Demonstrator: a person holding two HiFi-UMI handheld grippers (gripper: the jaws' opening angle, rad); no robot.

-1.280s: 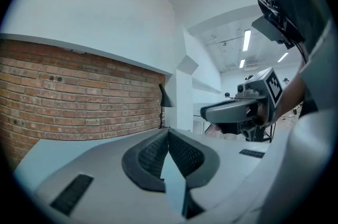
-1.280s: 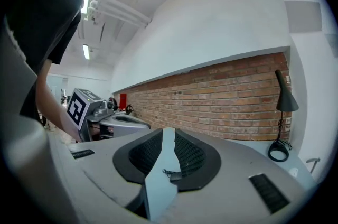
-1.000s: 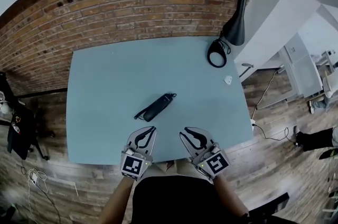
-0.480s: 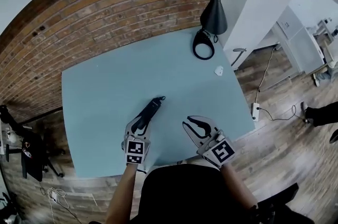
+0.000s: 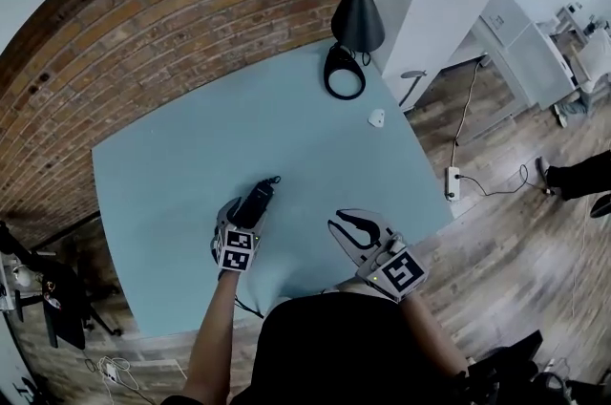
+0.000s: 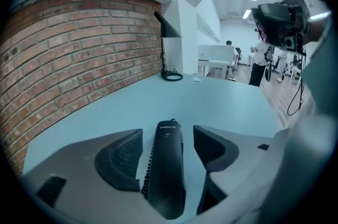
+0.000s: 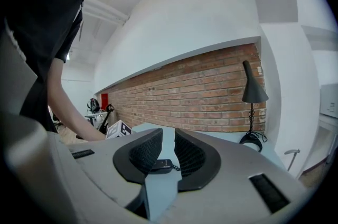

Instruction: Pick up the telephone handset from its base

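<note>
A black telephone handset (image 5: pixel 258 194) lies lengthwise on the pale blue table (image 5: pixel 181 155), with its coiled cord (image 6: pixel 144 178) along its left side. I cannot make out a separate base under it. My left gripper (image 5: pixel 246 214) is lowered over the handset's near end and its jaws are opening. In the left gripper view the handset (image 6: pixel 168 165) lies between the two pads (image 6: pixel 122 157) with a gap on each side. My right gripper (image 5: pixel 349 226) hovers open and empty over the table's near edge, to the right. Its view shows the handset (image 7: pixel 161 166) beyond its tips.
A black desk lamp (image 5: pixel 356 11) with a ring base (image 5: pixel 344 74) stands at the table's far right corner, and a small white object (image 5: pixel 376 117) lies near it. A brick wall (image 5: pixel 143 21) backs the table. A power strip (image 5: pixel 451 180) lies on the wooden floor to the right.
My left gripper went forward and down from the table's near edge onto the handset, and its jaws spread around it. The right gripper shifted slightly.
</note>
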